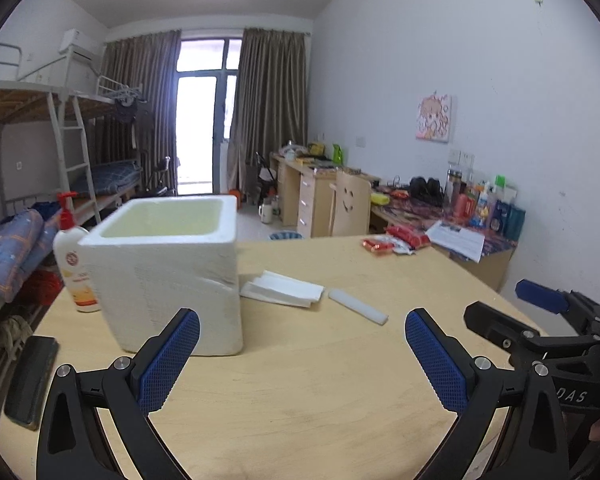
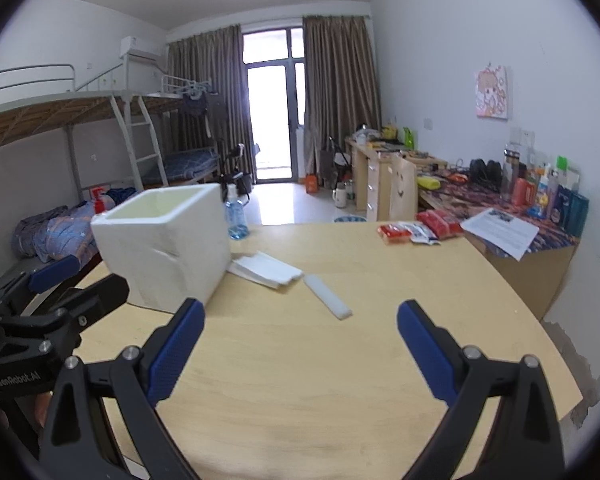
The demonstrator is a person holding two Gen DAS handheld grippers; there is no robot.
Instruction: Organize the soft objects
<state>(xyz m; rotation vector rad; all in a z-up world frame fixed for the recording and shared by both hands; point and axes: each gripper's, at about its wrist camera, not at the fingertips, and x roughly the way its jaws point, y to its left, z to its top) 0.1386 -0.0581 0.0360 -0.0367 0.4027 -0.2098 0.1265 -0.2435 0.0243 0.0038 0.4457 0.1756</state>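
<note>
Both wrist views look low across the table (image 1: 300,380), side by side.

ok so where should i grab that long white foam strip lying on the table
Grip the long white foam strip across its narrow width near the middle, coming from above with the right gripper. It lies flat on the wooden table, clear of the folded white sheets, so both long edges are free.

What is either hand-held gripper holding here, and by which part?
Nothing. The left hand-held gripper and the right hand-held gripper both hang open above the table, with only bare tabletop between their fingers.
</note>
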